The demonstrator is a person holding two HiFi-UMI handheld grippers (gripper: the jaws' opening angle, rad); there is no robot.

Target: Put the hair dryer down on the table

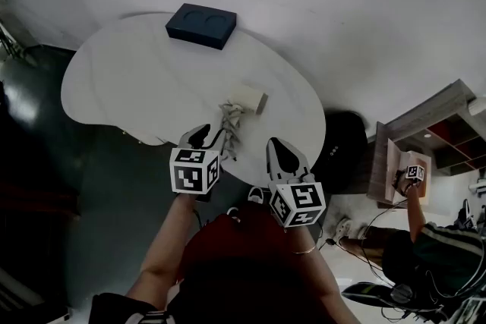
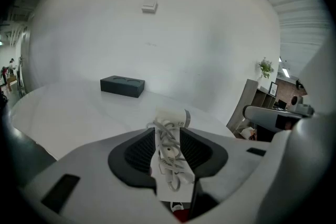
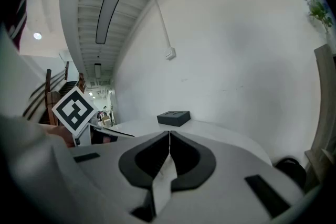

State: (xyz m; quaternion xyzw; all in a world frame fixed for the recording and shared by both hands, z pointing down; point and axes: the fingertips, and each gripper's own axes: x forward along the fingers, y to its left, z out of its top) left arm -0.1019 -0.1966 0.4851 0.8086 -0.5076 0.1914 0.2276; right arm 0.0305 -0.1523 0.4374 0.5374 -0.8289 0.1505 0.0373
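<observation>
A white hair dryer (image 1: 247, 98) lies on the white oval table (image 1: 121, 76), its bundled cord (image 1: 230, 125) trailing toward the near edge. My left gripper (image 1: 199, 137) hovers just on the near side of the cord, open, its pads touching nothing. In the left gripper view the hair dryer (image 2: 174, 116) and cord (image 2: 169, 150) show through the gap of the left gripper (image 2: 168, 130), resting on the table beyond. My right gripper (image 1: 282, 155) is at the table's near edge, right of the cord. In its own view the right gripper (image 3: 169, 134) is shut and holds nothing.
A dark blue box (image 1: 201, 25) sits at the table's far side; it is also in the left gripper view (image 2: 122, 86). A black seat (image 1: 343, 140) stands right of the table. Further right are a wooden shelf (image 1: 444, 117) and another person (image 1: 425, 246).
</observation>
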